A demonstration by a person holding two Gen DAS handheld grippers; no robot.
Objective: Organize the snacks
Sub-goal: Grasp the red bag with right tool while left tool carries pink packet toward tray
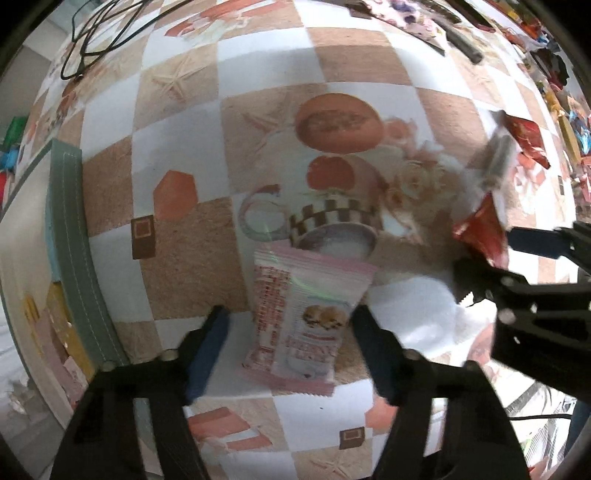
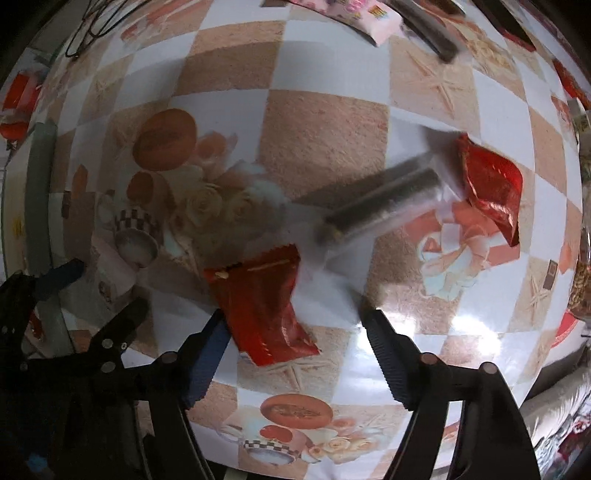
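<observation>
A pink and white snack packet [image 1: 303,317] lies on the checked tablecloth between the open fingers of my left gripper [image 1: 291,325], untouched as far as I can see. A red foil snack packet [image 2: 264,306] lies between the open fingers of my right gripper [image 2: 295,328]; it also shows in the left wrist view [image 1: 482,232]. A clear sleeve of dark biscuits [image 2: 384,203] lies beyond it, with a second red packet [image 2: 491,184] to its right. The right gripper [image 1: 480,243] shows in the left wrist view, and the left gripper [image 2: 107,284] in the right wrist view.
A green-edged box [image 1: 70,236] with coloured packets inside stands at the left. Black cables [image 1: 96,33] lie at the far left of the table. More snack packets [image 2: 354,14] and a dark sleeve [image 2: 428,33] lie at the far edge.
</observation>
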